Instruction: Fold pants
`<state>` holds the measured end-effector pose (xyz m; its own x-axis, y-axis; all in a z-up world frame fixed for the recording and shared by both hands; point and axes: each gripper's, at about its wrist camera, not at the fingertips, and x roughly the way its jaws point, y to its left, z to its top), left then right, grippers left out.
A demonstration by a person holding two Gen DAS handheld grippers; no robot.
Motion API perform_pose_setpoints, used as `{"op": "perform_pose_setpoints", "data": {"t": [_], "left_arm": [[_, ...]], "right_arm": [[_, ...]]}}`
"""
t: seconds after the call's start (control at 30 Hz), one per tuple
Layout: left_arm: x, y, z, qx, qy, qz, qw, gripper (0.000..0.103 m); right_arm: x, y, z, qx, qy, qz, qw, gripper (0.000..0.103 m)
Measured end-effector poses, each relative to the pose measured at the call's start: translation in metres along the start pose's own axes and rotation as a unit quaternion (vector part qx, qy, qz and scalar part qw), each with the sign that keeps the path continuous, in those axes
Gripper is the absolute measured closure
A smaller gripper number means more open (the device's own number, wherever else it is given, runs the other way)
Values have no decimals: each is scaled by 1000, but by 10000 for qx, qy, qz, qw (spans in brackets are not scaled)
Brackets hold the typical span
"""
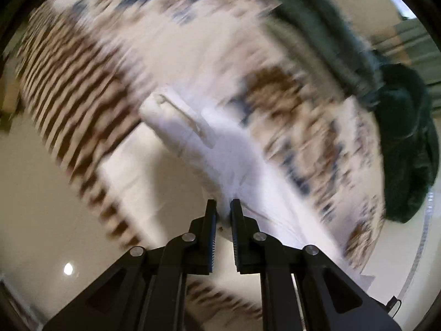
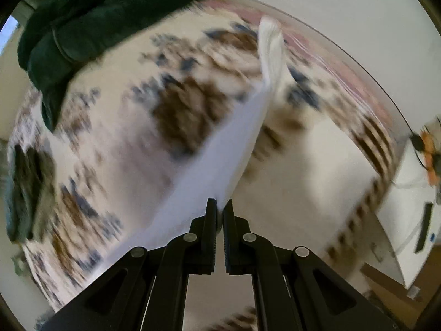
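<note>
Black fingers of the left claw point(image 1: 223, 207) fill the bottom of the left view, nearly closed and pinching a bunch of white cloth, the pants point(image 1: 198, 138). From the grip the fabric runs away across the frame toward a thicker hemmed end with a dark line along it, perhaps a seam or drawstring. Both views are heavily smeared by motion, so fine detail is lost

On the right view the right claw point(image 2: 219, 207) is likewise almost closed, its fingers clamped on an edge of the pants point(image 2: 220, 160). From there the cloth stretches up and away as a taut white band to a bunched end far off

Behind the cloth lies a bed point(image 1: 82, 69) under a cover patterned in brown, blue and white, with brown stripes along one border. Dark green fabric point(image 2: 96, 13) is heaped at its far side. A white box point(image 2: 408, 220) with cables on it sits beyond the bed's corner on the right

Judging from this, the fold is at an early or middle stage: the pants seem lifted and stretched between the two claws, above the bed. No finished fold shows; laying down, folding over and smoothing remain
</note>
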<state>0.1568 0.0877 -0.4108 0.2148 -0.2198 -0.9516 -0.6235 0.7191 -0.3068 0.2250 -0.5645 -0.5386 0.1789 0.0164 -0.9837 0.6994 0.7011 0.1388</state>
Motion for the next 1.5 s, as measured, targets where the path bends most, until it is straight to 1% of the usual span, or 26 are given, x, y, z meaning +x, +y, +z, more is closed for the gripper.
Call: {"op": "perform_pose_setpoints", "data": {"t": [0.07, 0.13, 0.2, 0.27, 0.3, 0.33, 0.4, 0.47, 0.5, 0.53, 0.57, 0.63, 0.73, 0.8, 0.83, 0.87, 0.9, 1.0, 1.13, 1.23, 1.27, 1.3, 1.33, 1.4, 1.43, 1.5], "left_arm": [[30, 34, -17, -248, 282, 225, 9990, 95], [58, 55, -26, -443, 449, 358, 9974, 94], [79, 71, -33, -546, 455, 443, 9965, 92], [85, 78, -35, -747, 431, 352, 9957, 88], [83, 77, -35, -779, 416, 336, 9955, 88], [78, 74, -36, -774, 380, 311, 9958, 88], [64, 69, -41, -672, 265, 366, 9967, 86], [48, 59, -45, -516, 87, 555, 9971, 67], [43, 55, -47, -466, 5, 565, 9973, 62], [34, 45, -50, -397, -150, 541, 9976, 50], [31, 39, -51, -307, -245, 542, 9978, 35], [32, 16, -56, 43, -430, 582, 9974, 29], [49, -4, -55, 299, -346, 604, 9971, 29], [69, -9, -52, 300, -224, 642, 9972, 29], [76, -8, -52, 289, -159, 678, 9972, 29], [87, -8, -52, 274, -65, 766, 9967, 29], [94, -7, -54, 228, 2, 798, 9966, 29], [103, -1, -54, 133, 133, 873, 9960, 29], [100, 1, -51, 271, 119, 1019, 9944, 29], [96, 8, -46, 191, 100, 1097, 9937, 29], [94, 12, -44, 119, 97, 1094, 9939, 29], [92, 15, -42, 58, 95, 1085, 9940, 29], [89, 20, -40, -6, 110, 1052, 9944, 29], [86, 27, -39, -90, 122, 994, 9949, 29], [86, 31, -39, -106, 129, 948, 9954, 30], [89, 38, -43, -130, 90, 893, 9959, 43]], "right_arm": [[20, -25, -21, -1, 300, -149, 9994, 99], [48, -47, -41, -12, 536, -287, 9981, 98], [75, -62, -52, -22, 798, -278, 9964, 94], [91, -83, -58, 194, 1041, -75, 9943, 85], [93, -92, -58, 304, 1133, -27, 9931, 68], [91, -104, -59, 455, 1162, 67, 9922, 55], [74, -131, -58, 755, 993, 334, 9916, 49], [54, -158, -54, 994, 745, 498, 9910, 46], [48, -168, -49, 1103, 641, 578, 9901, 46], [43, -178, -46, 1217, 536, 626, 9891, 46], [39, -192, -40, 1396, 420, 686, 9869, 46], [36, -206, -25, 1671, 300, 786, 9823, 46], [51, -221, 6, 2062, 103, 1044, 9729, 46], [74, -224, 25, 2307, 240, 1065, 9669, 46], [89, -223, 29, 2445, 372, 1041, 9633, 60], [98, -225, 30, 2579, 450, 1067, 9592, 78], [100, -227, 30, 2634, 447, 995, 9585, 93], [73, -225, 23, 2504, 74, 1010, 9628, 96], [30, -229, 11, 2420, -203, 950, 9654, 97], [35, -233, 9, 2210, -26, 686, 9728, 96], [47, -236, 9, 2090, 201, 437, 9767, 94], [55, -236, 9, 2069, 337, 303, 9773, 83], [61, -239, 6, 2105, 461, 188, 9763, 78], [66, -239, -2, 2330, 553, 606, 9690, 75], [67, -238, -7, 2396, 567, 838, 9656, 66], [66, -234, -24, 2464, 648, 1196, 9596, 54]]}}
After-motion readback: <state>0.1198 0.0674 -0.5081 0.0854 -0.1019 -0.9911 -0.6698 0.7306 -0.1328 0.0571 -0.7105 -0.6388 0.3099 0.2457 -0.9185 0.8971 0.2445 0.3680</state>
